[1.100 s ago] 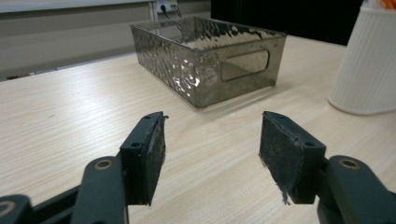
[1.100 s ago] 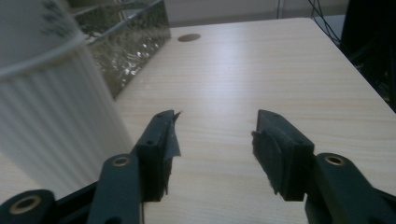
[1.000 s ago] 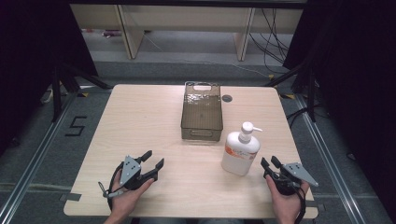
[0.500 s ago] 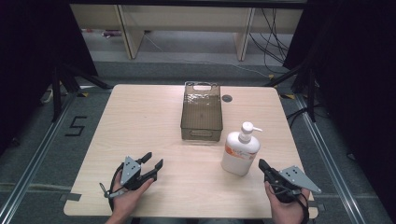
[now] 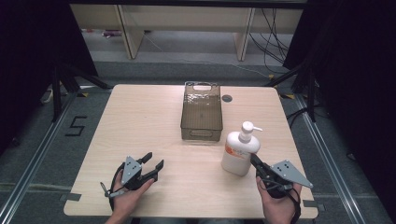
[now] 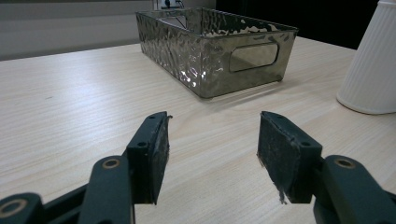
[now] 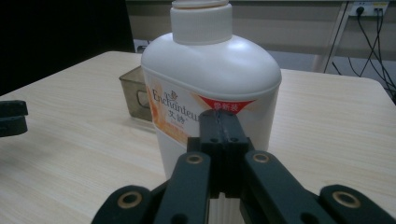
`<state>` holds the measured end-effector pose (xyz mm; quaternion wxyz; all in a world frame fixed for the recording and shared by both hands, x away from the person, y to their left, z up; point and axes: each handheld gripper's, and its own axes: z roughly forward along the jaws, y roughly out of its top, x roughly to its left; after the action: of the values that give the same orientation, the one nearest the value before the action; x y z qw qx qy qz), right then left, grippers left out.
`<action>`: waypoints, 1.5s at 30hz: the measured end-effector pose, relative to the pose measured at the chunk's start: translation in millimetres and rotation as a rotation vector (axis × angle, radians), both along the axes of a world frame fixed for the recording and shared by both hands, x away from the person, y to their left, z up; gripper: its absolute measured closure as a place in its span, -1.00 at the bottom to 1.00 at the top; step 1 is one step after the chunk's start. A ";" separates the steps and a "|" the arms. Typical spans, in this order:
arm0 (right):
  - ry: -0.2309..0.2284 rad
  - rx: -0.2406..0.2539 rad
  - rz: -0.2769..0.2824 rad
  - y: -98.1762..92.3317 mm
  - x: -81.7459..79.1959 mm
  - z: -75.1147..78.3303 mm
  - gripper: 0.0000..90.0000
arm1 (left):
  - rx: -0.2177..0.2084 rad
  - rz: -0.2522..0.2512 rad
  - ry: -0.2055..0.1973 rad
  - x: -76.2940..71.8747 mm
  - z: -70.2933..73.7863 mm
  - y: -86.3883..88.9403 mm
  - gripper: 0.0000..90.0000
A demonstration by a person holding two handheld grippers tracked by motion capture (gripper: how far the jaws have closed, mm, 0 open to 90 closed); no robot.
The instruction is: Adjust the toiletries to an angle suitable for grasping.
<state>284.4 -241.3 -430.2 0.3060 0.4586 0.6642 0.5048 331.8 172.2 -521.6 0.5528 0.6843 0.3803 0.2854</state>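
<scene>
A white pump bottle [image 5: 240, 150] with an orange label stands upright at the table's right front; it looms close in the right gripper view [image 7: 210, 88]. My right gripper [image 5: 255, 161] is shut with nothing between its jaws, its tips [image 7: 223, 122] right at the bottle's near side. A smoky clear plastic basket [image 5: 201, 112] sits at the table's middle, lengthwise away from me, also seen beyond the left jaws [image 6: 217, 44]. My left gripper [image 5: 153, 161] rests low at the front left, open and holding nothing [image 6: 212, 140].
The light wooden table [image 5: 140, 121] has bare room left of the basket. A small dark round hole [image 5: 227, 98] lies near the basket's far right corner. Shelving legs and cables stand on the floor beyond the table.
My right gripper has moved leftward and forward, up against the bottle's base, and its jaws have come together. The left gripper has barely shifted.
</scene>
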 end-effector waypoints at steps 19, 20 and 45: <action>0.030 0.017 -0.080 -2.4 12.3 -2.4 1.00 | -0.003 -0.003 0.010 0.0 0.0 0.2 -0.08; 0.030 0.017 -0.080 -2.4 12.3 -2.4 1.00 | -0.003 -0.003 0.010 0.0 0.0 0.2 -0.08; -0.152 0.092 -0.158 -1.5 -5.7 24.5 -0.06 | 0.019 -0.005 -0.015 -2.1 0.0 -7.2 -0.09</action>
<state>278.6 -242.8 -405.6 0.3730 0.4837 0.5771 0.5421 329.7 164.9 -521.7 0.5499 0.6882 0.3720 0.2926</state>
